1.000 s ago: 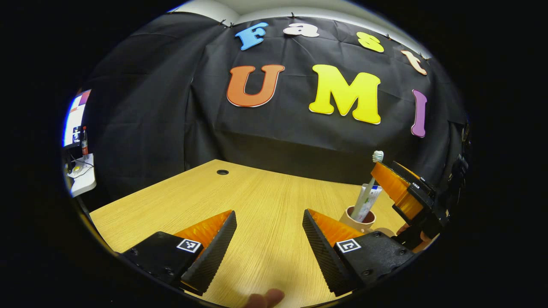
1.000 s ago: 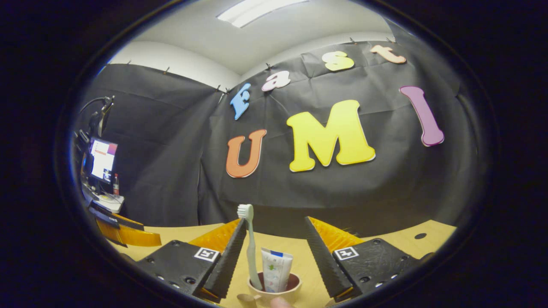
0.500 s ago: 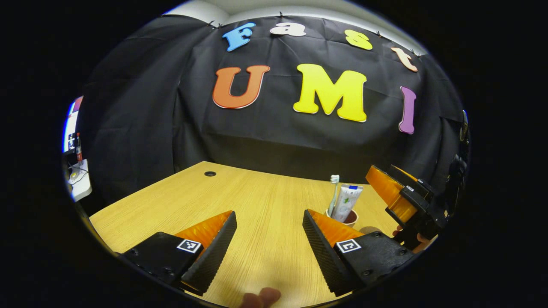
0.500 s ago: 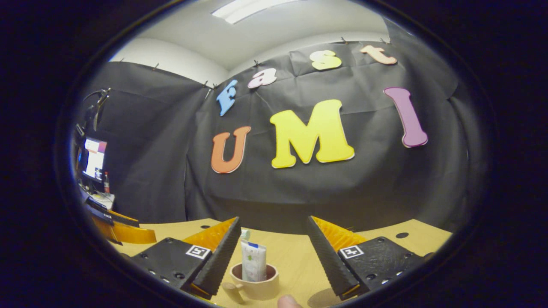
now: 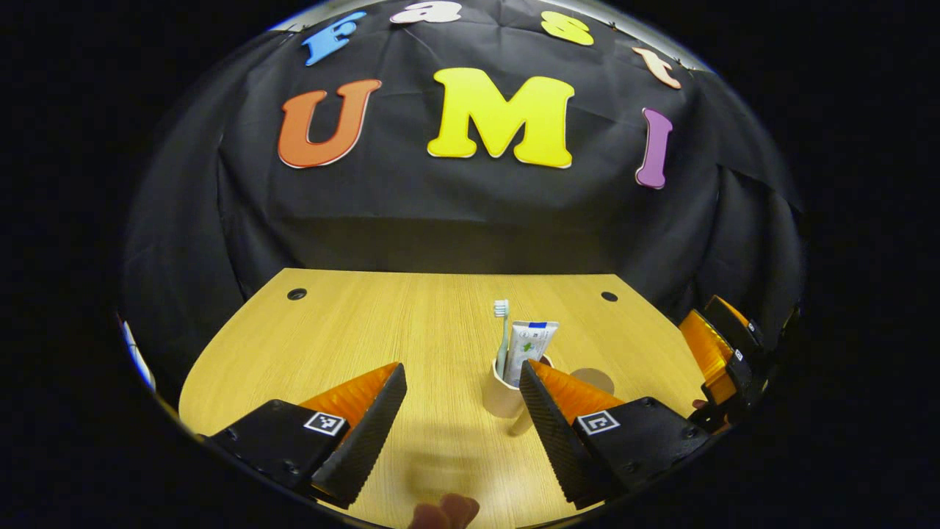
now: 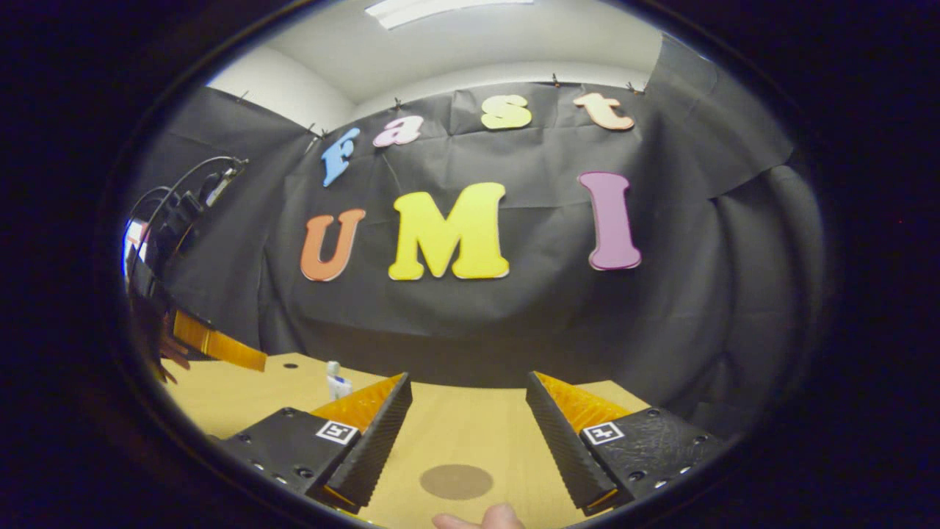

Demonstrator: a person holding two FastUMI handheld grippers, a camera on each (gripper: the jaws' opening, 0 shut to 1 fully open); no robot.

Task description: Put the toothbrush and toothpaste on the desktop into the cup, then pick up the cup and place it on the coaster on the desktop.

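Two grippers are held over one wooden desk, which carries every task item. The desk has a small round cable hole near each far corner. In the left gripper view, the left gripper hovers low over the desk with its fingers spread well apart and nothing between them. In the right gripper view, the right gripper likewise has its fingers wide apart and holds nothing. The same right gripper appears at the right edge of the left gripper view, well apart from the cup. The cup stands upright on the desk, just beside the left gripper's right-hand finger, which hides part of its rim. The coaster, a flat brown disc, lies bare on the desk between the right gripper's fingers. In the left gripper view it lies just to the right of the cup, and whether the two touch cannot be told. The toothpaste stands in the cup, leaning slightly. The toothbrush stands in the cup, bristles up, left of the toothpaste.
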